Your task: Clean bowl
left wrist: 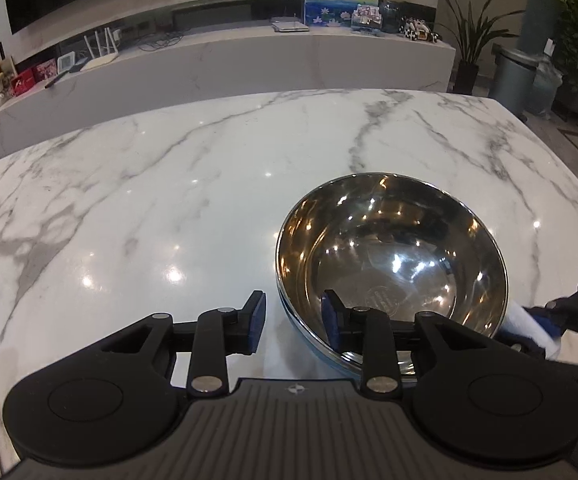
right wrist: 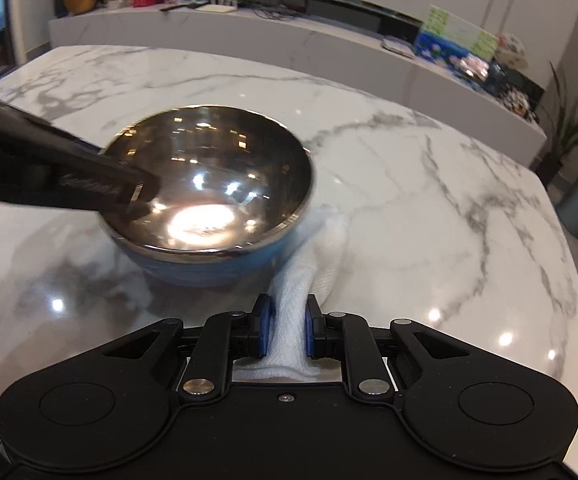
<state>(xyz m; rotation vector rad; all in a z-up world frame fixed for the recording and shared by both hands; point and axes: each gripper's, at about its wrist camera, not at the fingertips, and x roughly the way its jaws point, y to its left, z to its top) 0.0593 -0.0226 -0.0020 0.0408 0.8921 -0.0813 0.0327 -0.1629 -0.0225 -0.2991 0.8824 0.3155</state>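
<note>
A steel bowl (left wrist: 393,248) with a blue outside stands on the white marble table (left wrist: 149,208); it also shows in the right wrist view (right wrist: 209,184). My left gripper (left wrist: 293,322) is open and straddles the bowl's near rim, one finger inside the bowl and one outside. In the right wrist view it reaches in from the left (right wrist: 129,196). My right gripper (right wrist: 287,330) is shut on a white cloth (right wrist: 309,256) that lies against the bowl's outer right side. The cloth shows at the right edge of the left wrist view (left wrist: 529,326).
The marble table (right wrist: 429,200) ends at a curved far edge. Behind it runs a long white counter (left wrist: 249,64) with pictures and small items. A grey bin (left wrist: 513,80) and potted plants (left wrist: 469,40) stand on the floor to the right.
</note>
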